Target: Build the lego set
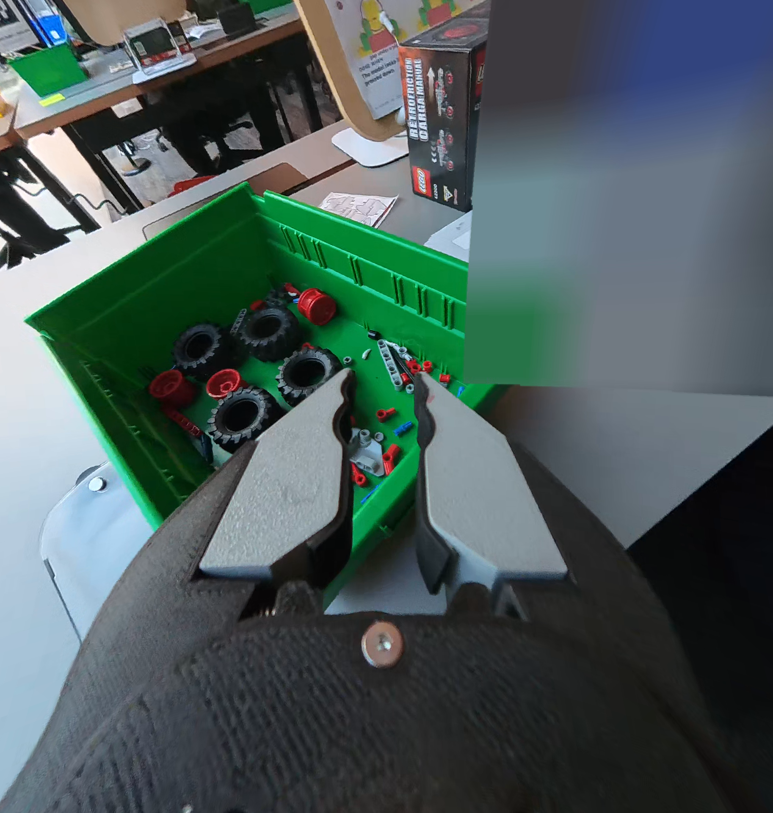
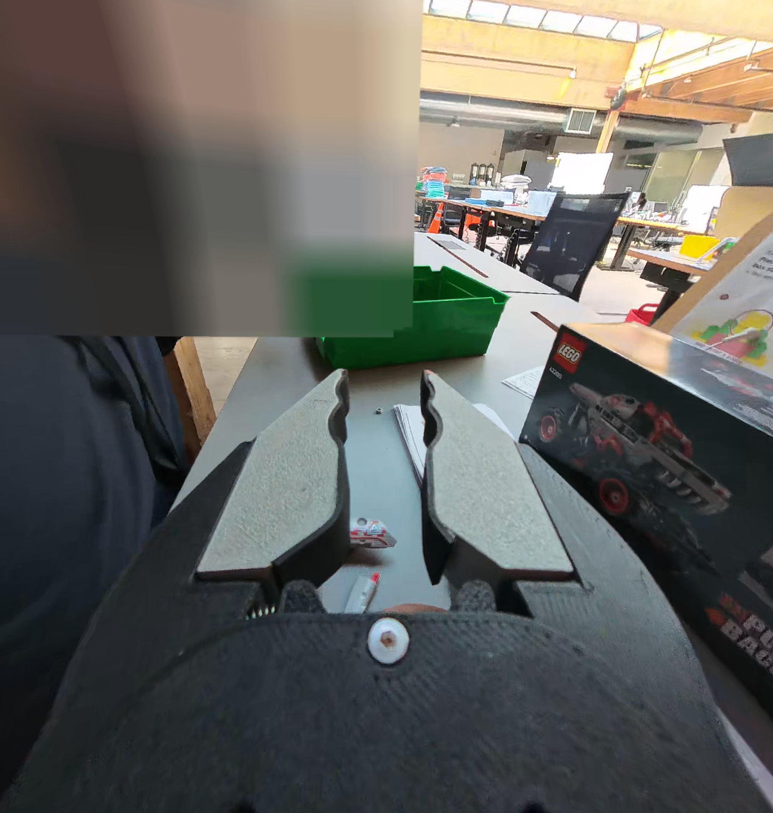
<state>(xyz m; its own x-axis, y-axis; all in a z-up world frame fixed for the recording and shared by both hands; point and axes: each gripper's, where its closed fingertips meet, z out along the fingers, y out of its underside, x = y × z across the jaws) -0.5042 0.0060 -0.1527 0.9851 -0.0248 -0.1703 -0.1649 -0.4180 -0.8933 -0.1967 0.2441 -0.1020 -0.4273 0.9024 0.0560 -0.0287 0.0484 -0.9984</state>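
Part-picking step: left tool hangs spread and empty over green bin; right tool spread above counter; next, pinch one small piece.

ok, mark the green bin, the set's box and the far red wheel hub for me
green bin [image 1: 165, 281]: left wrist view, inner far-left wall.
set's box [image 2: 631, 440]: right wrist view, front face.
far red wheel hub [image 1: 316, 305]: left wrist view, its side.
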